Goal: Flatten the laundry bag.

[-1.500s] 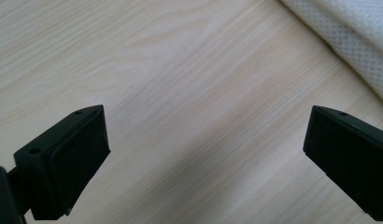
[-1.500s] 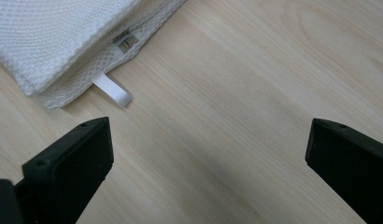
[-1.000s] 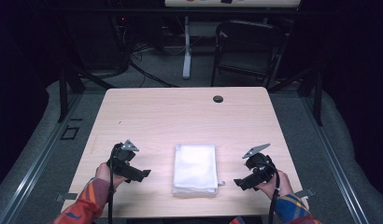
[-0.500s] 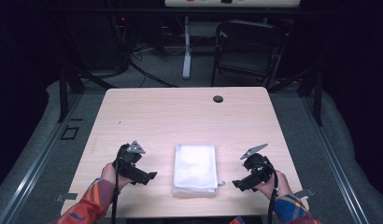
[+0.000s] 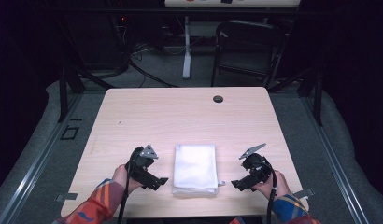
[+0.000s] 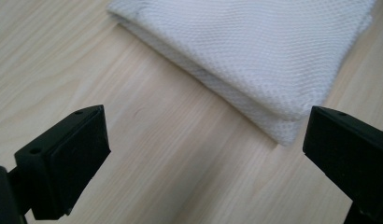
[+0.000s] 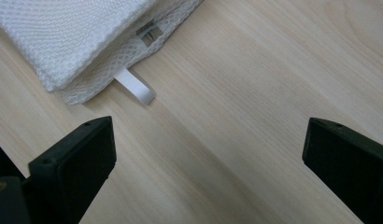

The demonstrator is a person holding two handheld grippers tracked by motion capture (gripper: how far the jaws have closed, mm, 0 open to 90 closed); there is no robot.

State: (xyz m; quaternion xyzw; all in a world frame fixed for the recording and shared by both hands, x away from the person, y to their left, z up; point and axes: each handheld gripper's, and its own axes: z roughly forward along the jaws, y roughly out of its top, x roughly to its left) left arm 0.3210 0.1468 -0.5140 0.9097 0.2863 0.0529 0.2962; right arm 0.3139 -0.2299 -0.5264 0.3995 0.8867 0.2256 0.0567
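A folded white mesh cloth (image 5: pixel 195 169) lies flat near the table's front edge, between both hands. My left gripper (image 5: pixel 158 182) hovers just left of it, jaws wide apart and empty; in the left gripper view (image 6: pixel 203 158) a corner of the cloth (image 6: pixel 255 51) lies ahead of the jaws. My right gripper (image 5: pixel 236 185) sits to the cloth's right, also open and empty. In the right gripper view (image 7: pixel 208 158) the cloth (image 7: pixel 73 32) shows a white loop tab (image 7: pixel 136 88) at its corner.
The light wooden table (image 5: pixel 180 121) has a dark round grommet (image 5: pixel 218 99) near its far edge. A black chair (image 5: pixel 248 49) and cables stand on the floor beyond the table. Sleeves in orange and blue plaid enter from the bottom.
My left gripper has moved right, closer to the cloth's left edge. The right gripper has barely shifted.
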